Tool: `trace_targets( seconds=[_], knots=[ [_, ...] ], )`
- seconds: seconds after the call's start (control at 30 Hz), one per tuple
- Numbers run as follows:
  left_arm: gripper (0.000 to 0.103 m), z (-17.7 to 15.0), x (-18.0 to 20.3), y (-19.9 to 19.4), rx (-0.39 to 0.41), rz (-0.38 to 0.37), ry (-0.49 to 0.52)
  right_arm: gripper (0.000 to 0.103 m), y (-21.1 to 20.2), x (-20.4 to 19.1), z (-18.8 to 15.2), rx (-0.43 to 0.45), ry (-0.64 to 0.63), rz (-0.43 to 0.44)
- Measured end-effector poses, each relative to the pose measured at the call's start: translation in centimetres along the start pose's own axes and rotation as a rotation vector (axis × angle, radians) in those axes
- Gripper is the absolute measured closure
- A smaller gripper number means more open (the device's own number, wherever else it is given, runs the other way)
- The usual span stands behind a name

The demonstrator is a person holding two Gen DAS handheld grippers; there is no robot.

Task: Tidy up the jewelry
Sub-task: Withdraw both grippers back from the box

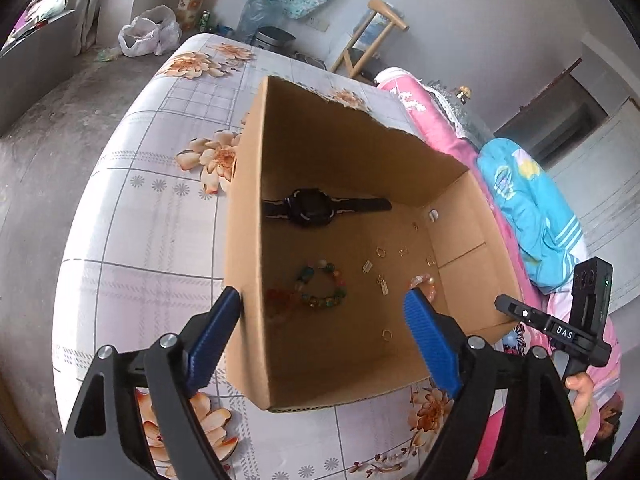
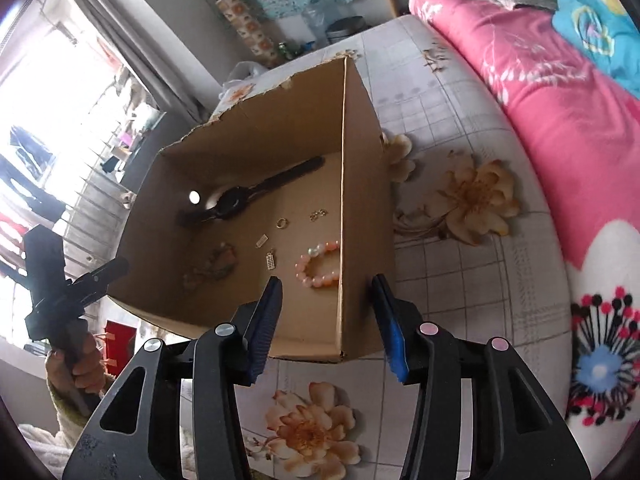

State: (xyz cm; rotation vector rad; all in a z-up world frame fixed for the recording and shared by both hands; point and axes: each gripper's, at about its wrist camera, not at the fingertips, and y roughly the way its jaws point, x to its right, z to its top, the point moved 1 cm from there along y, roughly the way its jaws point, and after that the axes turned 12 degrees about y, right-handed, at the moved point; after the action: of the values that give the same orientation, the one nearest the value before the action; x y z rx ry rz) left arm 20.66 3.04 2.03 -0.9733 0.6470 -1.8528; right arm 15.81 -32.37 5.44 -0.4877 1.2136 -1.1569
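My left gripper (image 1: pixel 320 312) gapes wide and my right gripper (image 2: pixel 326 312) half open, each astride a wall of the cardboard box (image 1: pixel 360 168) on the bed, gripping nothing, jewelry inside: watch (image 1: pixel 316 210) far, bead bracelets (image 1: pixel 320 286) near.

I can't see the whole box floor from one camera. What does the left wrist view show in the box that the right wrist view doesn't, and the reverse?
Left wrist only: the multicoloured bead bracelet in clear colour, and a small gold ring near the front wall.

Right wrist only: the whole pink bead bracelet.

Both: the cardboard box, the black watch, a small silver charm, and empty, open grippers.
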Motion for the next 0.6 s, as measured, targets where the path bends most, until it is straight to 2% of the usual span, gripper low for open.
trace_targets(
  seconds=[0.17,0.47,0.6],
  knots=[
    [0.021,-1.1,0.2,-0.7,-0.010,-0.001,0.012,0.059,-1.2,0.0,-1.9,0.008,0.013,-0.021],
    [0.021,-5.3,1.6,-3.4,-0.032,-0.025,0.020,0.059,-3.8,0.7,-6.5,0.047,0.058,-0.054],
    [0.021,-6.4,1.9,-4.1,-0.013,-0.016,0.048,0.058,-4.6,0.6,-7.7,0.093,0.057,-0.049]
  ],
)
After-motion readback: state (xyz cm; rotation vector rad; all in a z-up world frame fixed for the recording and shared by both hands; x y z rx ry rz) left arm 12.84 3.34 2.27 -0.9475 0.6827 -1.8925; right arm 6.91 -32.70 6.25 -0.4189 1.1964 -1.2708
